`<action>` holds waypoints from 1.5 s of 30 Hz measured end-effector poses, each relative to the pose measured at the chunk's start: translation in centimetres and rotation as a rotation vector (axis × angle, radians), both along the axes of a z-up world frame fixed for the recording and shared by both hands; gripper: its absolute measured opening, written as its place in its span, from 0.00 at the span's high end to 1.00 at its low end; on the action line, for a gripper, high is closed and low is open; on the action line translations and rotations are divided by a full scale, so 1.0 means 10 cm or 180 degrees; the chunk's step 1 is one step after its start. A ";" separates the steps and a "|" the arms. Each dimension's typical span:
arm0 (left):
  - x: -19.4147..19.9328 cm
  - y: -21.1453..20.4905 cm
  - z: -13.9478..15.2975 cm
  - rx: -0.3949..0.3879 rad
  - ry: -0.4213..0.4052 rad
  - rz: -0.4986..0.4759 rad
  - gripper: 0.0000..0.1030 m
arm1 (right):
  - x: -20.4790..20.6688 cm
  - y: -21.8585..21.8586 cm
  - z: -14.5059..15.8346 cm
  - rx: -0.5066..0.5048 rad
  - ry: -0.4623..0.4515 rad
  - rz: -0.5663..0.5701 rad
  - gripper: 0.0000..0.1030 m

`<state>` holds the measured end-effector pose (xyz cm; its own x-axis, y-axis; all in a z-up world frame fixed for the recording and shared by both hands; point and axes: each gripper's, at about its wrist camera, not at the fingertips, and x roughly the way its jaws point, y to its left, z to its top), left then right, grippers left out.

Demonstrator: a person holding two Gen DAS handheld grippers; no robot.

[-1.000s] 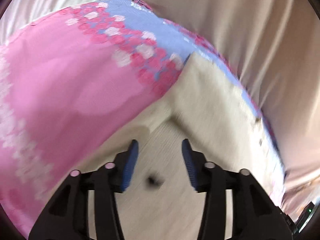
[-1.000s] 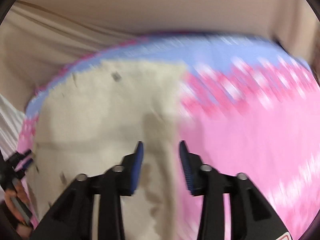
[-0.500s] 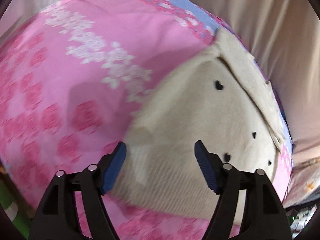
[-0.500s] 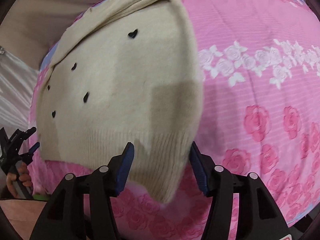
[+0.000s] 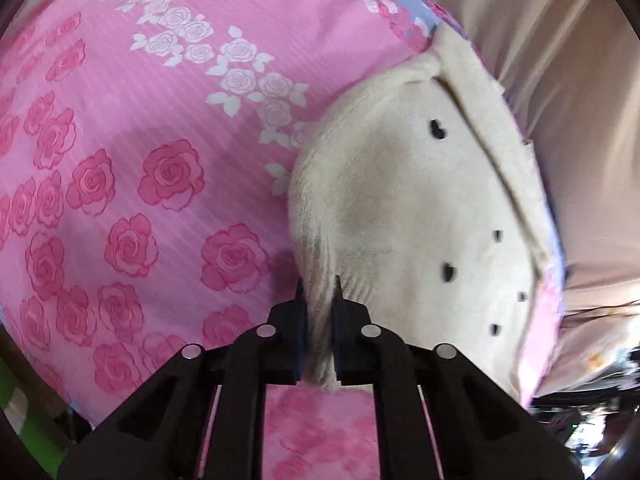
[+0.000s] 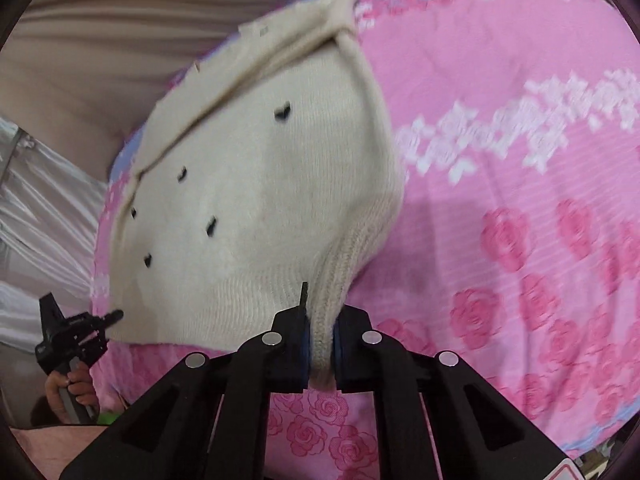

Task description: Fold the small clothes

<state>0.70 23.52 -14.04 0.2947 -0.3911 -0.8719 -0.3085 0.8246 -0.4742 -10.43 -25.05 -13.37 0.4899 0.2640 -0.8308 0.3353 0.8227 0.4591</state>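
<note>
A cream knitted sweater (image 5: 408, 208) with small black heart marks lies spread flat on a pink bedsheet (image 5: 132, 128) printed with roses; whether the sheet covers a bed or a counter cannot be told. Its ribbed hem lies nearest both cameras, and a folded band of the same knit runs across its far end. The left gripper (image 5: 319, 294) has its jaws drawn narrow, having just been closing, and they pinch the hem at the garment's left near corner, knit bunched between them. The right gripper (image 6: 320, 304) likewise has just been closing; its jaws stand narrow and clamp the ribbed hem at the right near corner, where the knit gathers into a ridge. In the right wrist view the left gripper (image 6: 106, 316) shows at the opposite hem corner, held by a hand (image 6: 70, 384). Beige fabric (image 5: 568, 80) lies beyond the sheet's far edge.
</note>
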 end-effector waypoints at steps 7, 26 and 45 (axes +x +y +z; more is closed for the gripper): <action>-0.25 -0.14 0.44 -0.0123 0.0093 -0.0457 0.94 | -0.24 -0.17 0.43 -0.0283 -0.0001 0.0184 0.93; -0.11 -0.45 1.90 0.0108 -0.0890 -0.0351 0.94 | -0.46 -0.58 1.41 0.0344 -0.1129 0.0515 0.93; 2.80 -1.37 0.93 0.0856 -0.0960 -0.0221 0.94 | 2.62 -1.24 0.37 0.0285 -0.0697 -0.0486 0.93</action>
<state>28.71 9.84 -4.76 0.5336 -0.1891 -0.8243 -0.1278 0.9455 -0.2995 15.76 -37.44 -9.70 0.6949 0.2409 -0.6775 0.3371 0.7231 0.6029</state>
